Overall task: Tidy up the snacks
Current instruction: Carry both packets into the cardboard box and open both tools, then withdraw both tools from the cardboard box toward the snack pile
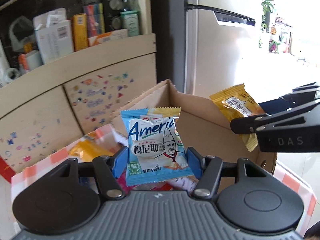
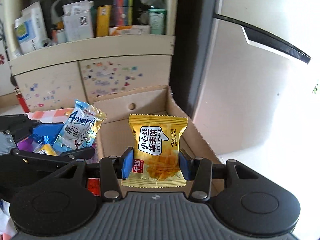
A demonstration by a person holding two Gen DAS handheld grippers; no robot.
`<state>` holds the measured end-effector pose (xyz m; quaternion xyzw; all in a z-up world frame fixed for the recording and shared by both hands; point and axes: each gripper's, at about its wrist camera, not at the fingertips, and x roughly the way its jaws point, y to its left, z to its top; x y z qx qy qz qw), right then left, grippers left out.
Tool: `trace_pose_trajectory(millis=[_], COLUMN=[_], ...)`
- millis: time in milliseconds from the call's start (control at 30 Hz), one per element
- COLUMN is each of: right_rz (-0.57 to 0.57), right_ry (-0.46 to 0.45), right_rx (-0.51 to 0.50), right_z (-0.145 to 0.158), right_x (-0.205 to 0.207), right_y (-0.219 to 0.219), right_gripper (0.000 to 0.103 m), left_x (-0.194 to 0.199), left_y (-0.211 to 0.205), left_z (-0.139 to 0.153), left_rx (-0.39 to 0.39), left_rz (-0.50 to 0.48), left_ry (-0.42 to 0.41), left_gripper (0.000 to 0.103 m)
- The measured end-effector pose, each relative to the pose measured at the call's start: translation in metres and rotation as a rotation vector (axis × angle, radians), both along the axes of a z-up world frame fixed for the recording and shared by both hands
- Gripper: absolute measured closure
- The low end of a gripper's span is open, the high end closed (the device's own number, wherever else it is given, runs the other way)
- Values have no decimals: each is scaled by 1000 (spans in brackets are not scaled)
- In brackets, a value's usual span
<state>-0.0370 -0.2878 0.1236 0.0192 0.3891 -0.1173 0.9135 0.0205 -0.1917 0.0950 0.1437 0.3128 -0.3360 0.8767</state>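
Note:
My left gripper [image 1: 157, 163] is shut on a blue "America" snack packet [image 1: 155, 146], held upright above the near left edge of an open cardboard box [image 1: 202, 124]. My right gripper [image 2: 155, 165] is shut on a yellow "Little Waffle" packet [image 2: 158, 150], held over the inside of the box [image 2: 152, 104]. In the left wrist view the yellow packet [image 1: 238, 104] and the right gripper [image 1: 243, 127] show at the right. In the right wrist view the blue packet [image 2: 80, 132] and the left gripper [image 2: 78, 152] show at the left.
More loose snack packets [image 1: 94, 146] lie on a red-checked cloth [image 1: 58, 158] left of the box. A stickered cabinet [image 2: 96, 78] with a cluttered shelf stands behind. A silver fridge [image 1: 230, 56] is at the right.

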Motion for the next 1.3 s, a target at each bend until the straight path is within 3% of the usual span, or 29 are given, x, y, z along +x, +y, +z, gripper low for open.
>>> trace_pose_trajectory(millis=[433,567,700,967,1300], right_rz=[-103,-137,-142,-93,50], right_ry=[46,45,38,13,-15], right_rx=[10,26,34,60,82], right_z=[-11,-12,-11,-7,-3], right_x=[8,9,9,11,17], right_y=[-20,-25,-25,-18,10], right_gripper=[49,43,36,29,25], left_x=[14,14,14,20,42], left_y=[-34,-36,-33,-5,54], left_z=[-24,-26,-22,-4,7], left_rx=[10,22,27,24,20], left_rz=[-44,-27,-14,26,147], left_ry=[63,47,58,66,95], left_gripper=[40,21,12,9,8])
